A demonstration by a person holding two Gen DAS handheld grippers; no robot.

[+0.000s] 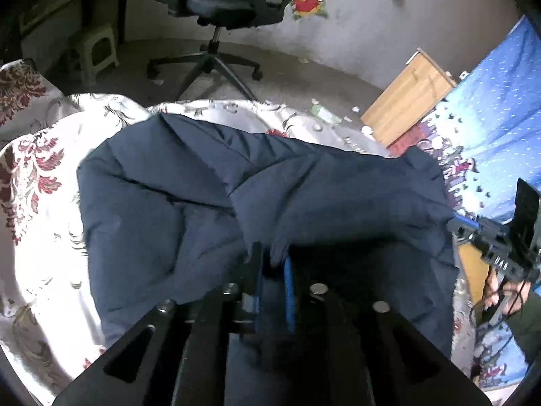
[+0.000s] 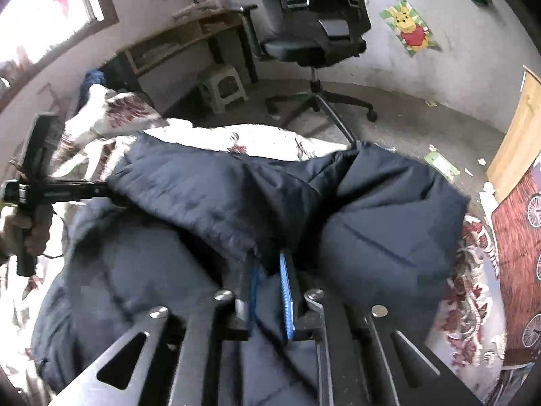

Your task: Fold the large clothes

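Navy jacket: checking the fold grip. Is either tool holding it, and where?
Both seem to: left tool and right tool each have a folded edge of the navy jacket between their fingers.

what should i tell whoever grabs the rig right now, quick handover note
Left gripper: narrow gap, a fold of the navy padded jacket between the fingers; a firm pinch cannot be confirmed.
Right gripper: same, jacket edge between its fingers.
Jacket: lies on the floral bedspread, one layer folded over, surface bunched and puffy.
Done: one fold brought over.
Left: let go, smooth it, and probably fold once more to finish.
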